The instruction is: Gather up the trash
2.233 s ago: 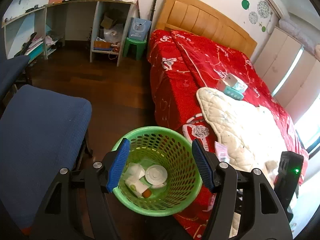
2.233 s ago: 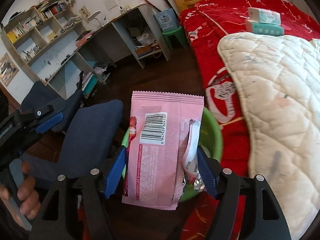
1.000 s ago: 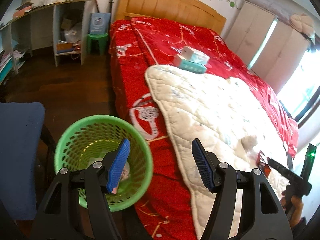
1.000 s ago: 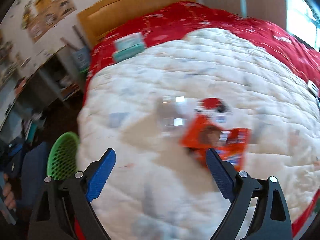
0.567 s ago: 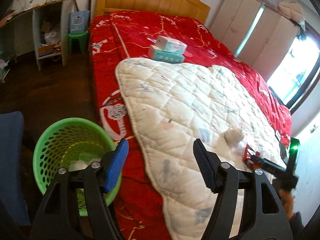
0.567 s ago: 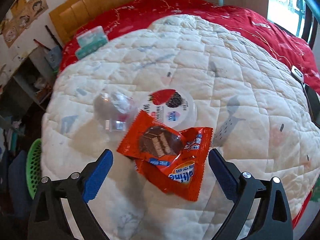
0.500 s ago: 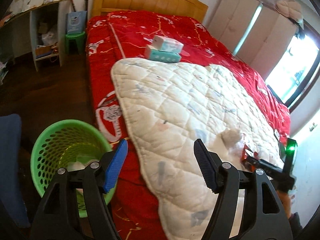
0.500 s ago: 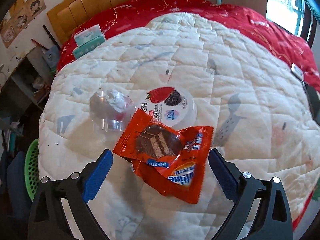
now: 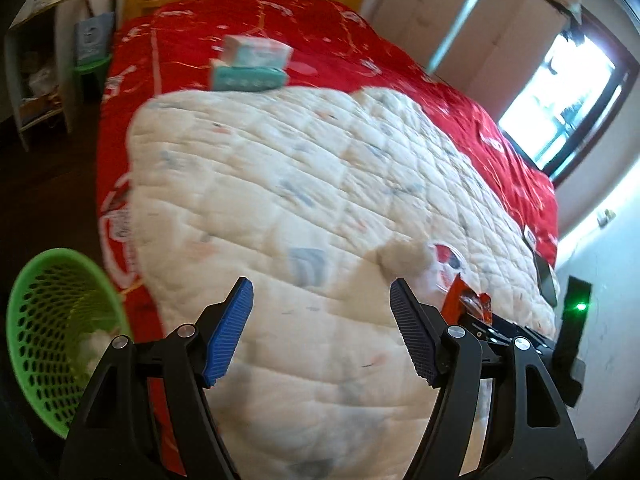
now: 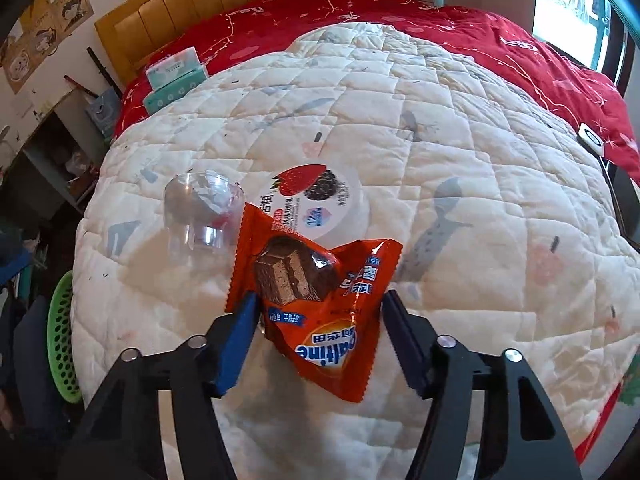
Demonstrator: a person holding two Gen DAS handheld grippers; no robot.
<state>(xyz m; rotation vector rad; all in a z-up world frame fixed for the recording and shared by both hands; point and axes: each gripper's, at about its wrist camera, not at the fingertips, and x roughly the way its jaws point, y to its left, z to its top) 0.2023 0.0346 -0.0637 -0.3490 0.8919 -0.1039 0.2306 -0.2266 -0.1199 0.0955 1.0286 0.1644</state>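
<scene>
An orange-red snack wrapper (image 10: 320,300) lies on the white quilt (image 10: 460,128). My right gripper (image 10: 320,312) is open with its fingers on either side of the wrapper's near end. Behind the wrapper lie a round yogurt cup with a fruit lid (image 10: 316,204) and a clear plastic cup (image 10: 202,212) on its side. My left gripper (image 9: 322,306) is open and empty over the quilt (image 9: 280,184). The wrapper (image 9: 466,304) and the right gripper's body show at its right. The green basket (image 9: 52,332) with trash stands on the floor at the left, and its rim shows in the right wrist view (image 10: 60,336).
Two stacked tissue packs (image 9: 250,64) lie on the red bedspread (image 9: 320,28) towards the wooden headboard (image 10: 200,4). Shelves (image 9: 36,60) and a green stool (image 9: 92,70) stand by the far wall. A phone (image 10: 590,140) lies at the bed's right edge.
The pink packet has left my right gripper, which swung from the basket to the quilt and came down around the orange-red wrapper. My left gripper turned from the basket towards the bed.
</scene>
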